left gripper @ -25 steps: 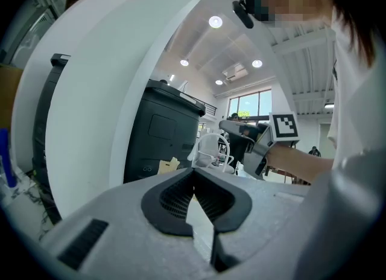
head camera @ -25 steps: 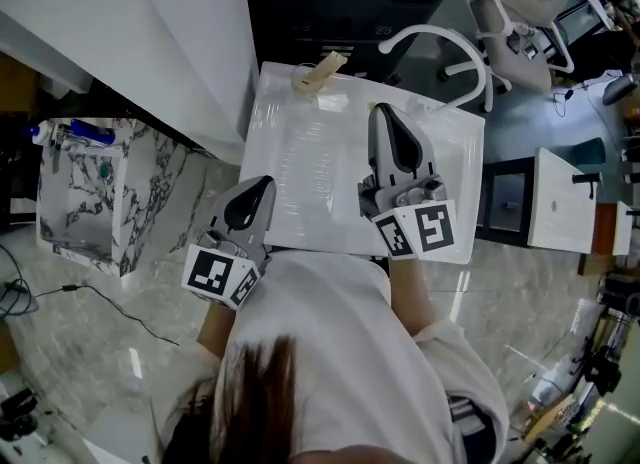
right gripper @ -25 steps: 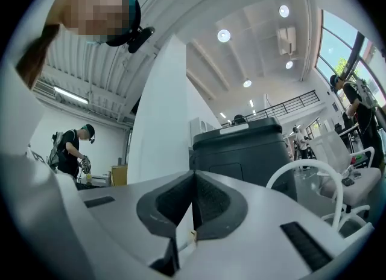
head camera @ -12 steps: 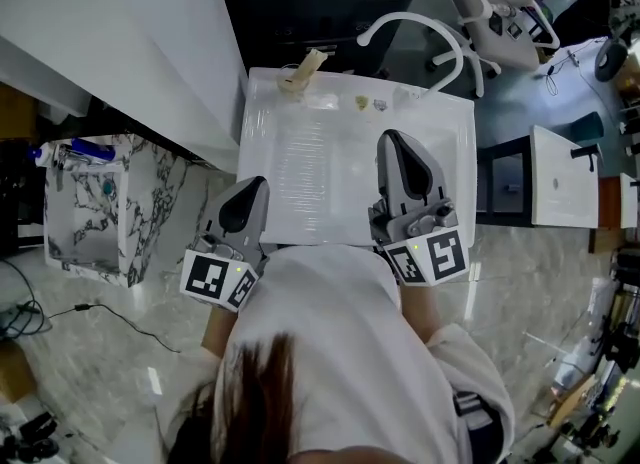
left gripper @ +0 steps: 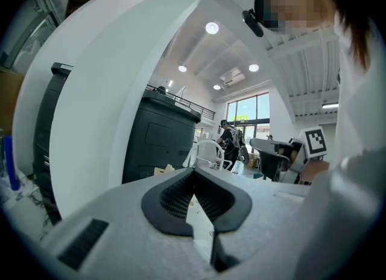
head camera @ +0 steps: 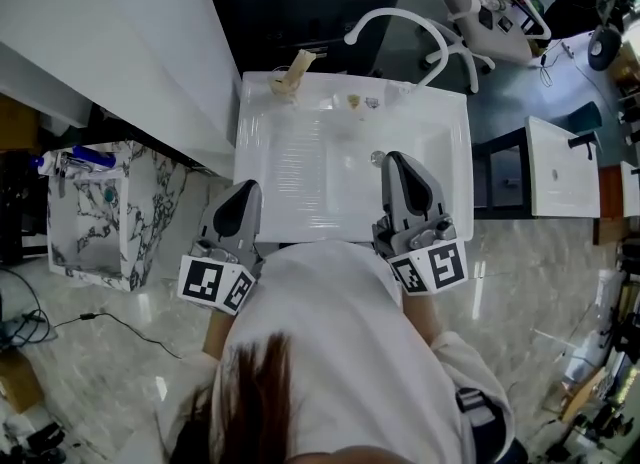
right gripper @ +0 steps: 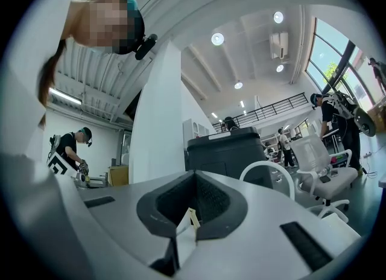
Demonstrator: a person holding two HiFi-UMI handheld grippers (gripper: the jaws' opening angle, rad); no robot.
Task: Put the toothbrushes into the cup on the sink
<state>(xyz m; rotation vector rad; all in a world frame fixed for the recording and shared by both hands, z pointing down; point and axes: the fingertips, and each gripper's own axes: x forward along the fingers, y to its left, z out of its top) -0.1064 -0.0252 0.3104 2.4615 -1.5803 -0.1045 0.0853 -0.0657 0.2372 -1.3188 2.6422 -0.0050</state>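
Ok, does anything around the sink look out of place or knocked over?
One thing: a tan object at the sink's far left corner appears to lean sideways rather than stand upright; it is too small to identify. Two small bits lie loose on the back ledge. No spill or damage shows.

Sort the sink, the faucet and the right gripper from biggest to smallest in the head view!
1. the sink
2. the right gripper, though it is nearer the camera, which makes it look bigger
3. the faucet, just a thin curve
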